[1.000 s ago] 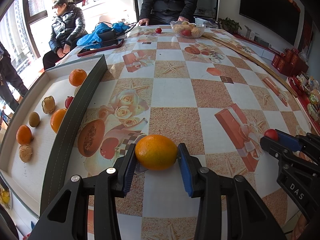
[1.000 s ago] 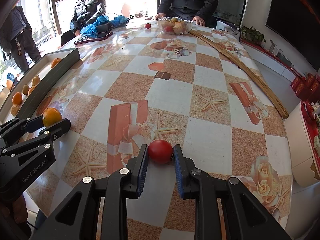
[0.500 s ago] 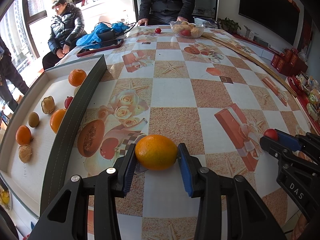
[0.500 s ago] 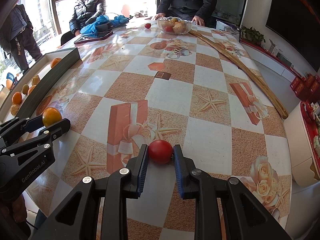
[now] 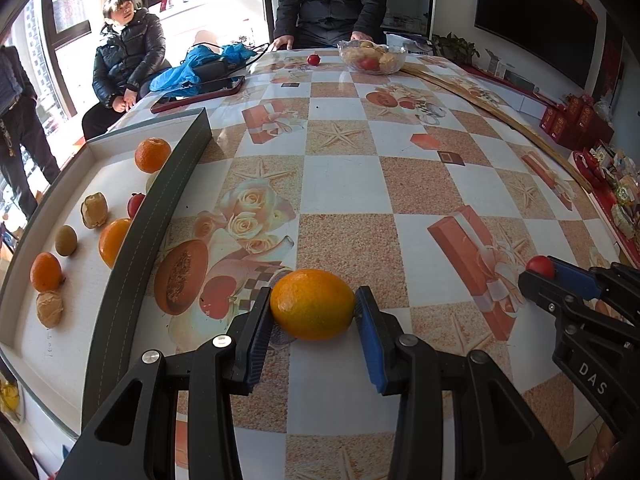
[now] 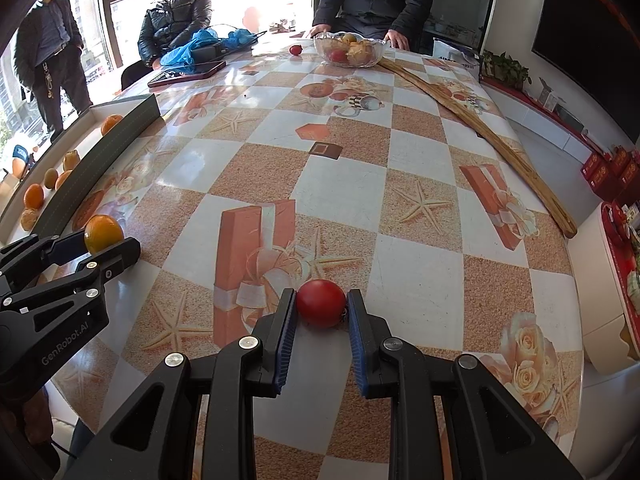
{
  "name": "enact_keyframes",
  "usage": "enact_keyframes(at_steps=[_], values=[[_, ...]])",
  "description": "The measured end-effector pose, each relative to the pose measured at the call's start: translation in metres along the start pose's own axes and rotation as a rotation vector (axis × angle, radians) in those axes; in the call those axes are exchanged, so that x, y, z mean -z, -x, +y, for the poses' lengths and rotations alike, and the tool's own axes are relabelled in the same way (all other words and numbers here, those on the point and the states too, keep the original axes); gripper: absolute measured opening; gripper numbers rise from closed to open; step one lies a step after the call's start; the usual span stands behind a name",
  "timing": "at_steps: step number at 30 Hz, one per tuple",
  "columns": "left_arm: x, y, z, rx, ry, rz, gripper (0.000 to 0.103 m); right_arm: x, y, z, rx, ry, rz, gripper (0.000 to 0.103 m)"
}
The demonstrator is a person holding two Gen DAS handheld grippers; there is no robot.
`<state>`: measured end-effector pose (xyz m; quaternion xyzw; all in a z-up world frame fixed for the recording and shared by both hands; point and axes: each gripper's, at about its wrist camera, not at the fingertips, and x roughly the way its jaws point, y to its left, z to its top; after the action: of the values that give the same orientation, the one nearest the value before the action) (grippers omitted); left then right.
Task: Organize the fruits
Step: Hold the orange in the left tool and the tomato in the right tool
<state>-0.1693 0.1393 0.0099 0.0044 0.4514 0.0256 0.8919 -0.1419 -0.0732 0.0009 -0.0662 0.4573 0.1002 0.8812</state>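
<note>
The orange (image 5: pixel 313 305) sits clamped between the blue pads of the left tongs (image 5: pixel 314 320), low over the worktop (image 5: pixel 344 184) near its front edge, close to the grey wall of the long tray (image 5: pixel 132 248) that runs along the worktop's left edge. The red tomato (image 6: pixel 321 302) is pinched in the right tongs (image 6: pixel 321 320), also near the front edge and further toward the right. Both fruits seem to rest on or just above the patterned cloth; I cannot tell which.

Inside the tray lie several oranges (image 5: pixel 152 155), a small green-brown fruit (image 5: pixel 65 240), a red one (image 5: pixel 135 204) against the wall and a couple of wrinkled tan fruits (image 5: pixel 94 209).

At the far edge stands a glass bowl (image 5: pixel 372 56) holding mixed fruit, with a loose tomato (image 5: pixel 313 59) just beside it. A long wooden stick (image 6: pixel 480 136) runs along the right edge. Toward the far left corner lie a phone (image 5: pixel 200 94) and a blue cloth (image 5: pixel 192 68). A person in a dark jacket (image 5: pixel 330 0) sits behind the far edge, hands on the worktop; another (image 5: pixel 128 64) sits by the window.
</note>
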Motion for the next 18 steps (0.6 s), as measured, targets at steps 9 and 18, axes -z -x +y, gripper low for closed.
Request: enact_keyframes(at_steps=[9, 18], values=[[0.000, 0.000, 0.000, 0.001, 0.000, 0.000, 0.044, 0.000, 0.000, 0.001, 0.000, 0.000, 0.001, 0.026], [0.001, 0.002, 0.002, 0.033, -0.002, 0.011, 0.044, -0.001, 0.000, -0.010, -0.032, -0.035, 0.022, 0.026]])
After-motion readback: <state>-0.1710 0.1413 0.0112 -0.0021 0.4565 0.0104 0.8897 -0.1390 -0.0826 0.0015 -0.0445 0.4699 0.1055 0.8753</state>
